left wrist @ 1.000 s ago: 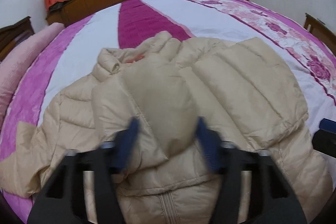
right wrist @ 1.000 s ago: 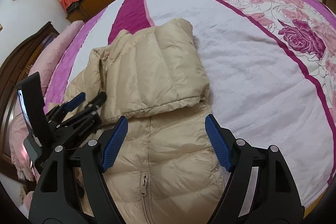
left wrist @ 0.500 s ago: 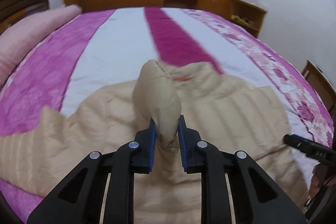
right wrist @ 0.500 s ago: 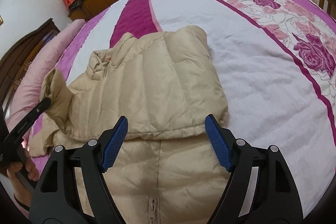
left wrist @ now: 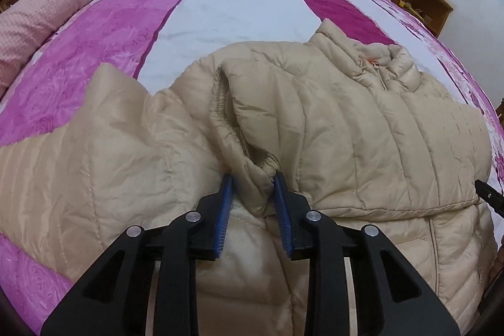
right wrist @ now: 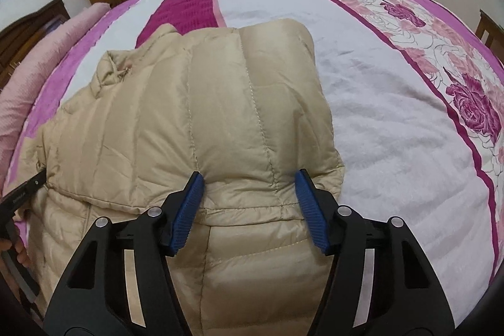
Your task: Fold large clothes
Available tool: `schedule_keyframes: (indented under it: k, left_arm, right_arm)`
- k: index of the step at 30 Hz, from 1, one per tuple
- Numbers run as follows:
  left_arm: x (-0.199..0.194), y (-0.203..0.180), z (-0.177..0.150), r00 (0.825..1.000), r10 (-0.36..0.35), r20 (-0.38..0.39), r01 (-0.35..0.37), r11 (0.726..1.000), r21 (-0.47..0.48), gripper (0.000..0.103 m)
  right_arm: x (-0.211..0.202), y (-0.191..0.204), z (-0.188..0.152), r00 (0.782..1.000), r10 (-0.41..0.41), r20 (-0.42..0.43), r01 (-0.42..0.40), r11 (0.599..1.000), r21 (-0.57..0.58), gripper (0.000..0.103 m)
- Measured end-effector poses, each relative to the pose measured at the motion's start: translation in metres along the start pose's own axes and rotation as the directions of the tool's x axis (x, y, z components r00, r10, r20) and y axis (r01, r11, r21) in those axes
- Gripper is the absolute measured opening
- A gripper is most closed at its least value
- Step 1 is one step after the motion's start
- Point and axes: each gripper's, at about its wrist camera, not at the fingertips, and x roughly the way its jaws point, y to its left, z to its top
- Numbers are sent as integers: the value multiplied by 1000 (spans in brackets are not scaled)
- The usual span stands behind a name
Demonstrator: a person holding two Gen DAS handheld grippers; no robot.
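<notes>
The left gripper [left wrist: 253, 188] has carried the sleeve cuff [left wrist: 249, 178] across the jacket [left wrist: 362, 131], its jaws easing wider around it; the right gripper [right wrist: 249, 194] has dropped onto the folded sleeve [right wrist: 226, 115], jaws narrowing

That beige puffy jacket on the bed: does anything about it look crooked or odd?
Yes. The jacket is only half folded: one side lies flat across the front, while the other sleeve's cuff sits bunched between the left gripper fingers.

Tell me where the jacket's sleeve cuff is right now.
In the left wrist view, the sleeve cuff sits low at centre, between the left hand-held gripper's blue pads, over the beige jacket.
</notes>
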Motion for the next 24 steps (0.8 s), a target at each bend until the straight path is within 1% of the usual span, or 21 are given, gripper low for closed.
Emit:
schedule_keyframes:
  k: [2, 3, 4, 5, 7, 8, 13, 15, 18, 19, 21, 23, 24]
  left_arm:
    - [-2, -1, 0, 1000, 0, 3, 0, 1000, 9, 38]
    - [-4, -3, 0, 1000, -3, 0, 3, 1000, 17, 48]
    - [-9, -4, -1, 1000, -7, -3, 8, 1000, 30, 56]
    - [-13, -6, -2, 1000, -14, -3, 14, 999, 40, 60]
    - [-22, -6, -4, 999, -39, -3, 39, 998, 47, 73]
    - [-30, -6, -6, 998, -66, -4, 66, 997, 44, 76]
    - [-71, 5, -17, 990, -133, 37, 132, 991, 10, 82]
    - [-89, 16, -22, 990, -130, 63, 130, 992, 3, 84]
    - [-100, 36, -27, 993, -93, 79, 94, 996, -11, 85]
    - [-102, 42, -27, 993, -81, 82, 82, 996, -18, 85]
    - [-101, 63, -29, 996, -37, 82, 41, 998, -46, 85]
    - [-96, 89, -32, 997, 18, 75, -10, 994, -113, 85]
    - [-95, 99, -33, 997, 34, 73, -23, 989, -144, 85]
  right_arm:
    - [0, 1, -1, 1000, -4, -2, 4, 1000, -1, 61]
    - [0, 0, -1, 1000, -1, -4, 1, 1000, 1, 61]
    - [-2, -1, 0, 1000, 8, -5, -8, 1000, 8, 64]
    - [-5, -2, 0, 1000, 22, -4, -22, 1000, 16, 66]
    - [-14, -2, -1, 999, 45, -2, -45, 999, 21, 71]
    - [-20, -1, -2, 999, 54, -1, -54, 998, 20, 72]
    - [-55, 12, -15, 994, 106, -12, -106, 994, -9, 74]
    - [-69, 20, -24, 992, 122, -10, -122, 992, -32, 77]
    - [-93, 34, -41, 988, 152, -7, -152, 986, -72, 80]
    - [-97, 38, -45, 988, 157, -9, -157, 984, -78, 83]
    - [-107, 46, -56, 986, 165, -10, -165, 982, -89, 84]
    - [-115, 53, -67, 985, 174, -20, -175, 979, -100, 84]
    - [-117, 55, -71, 985, 173, -23, -175, 979, -100, 84]
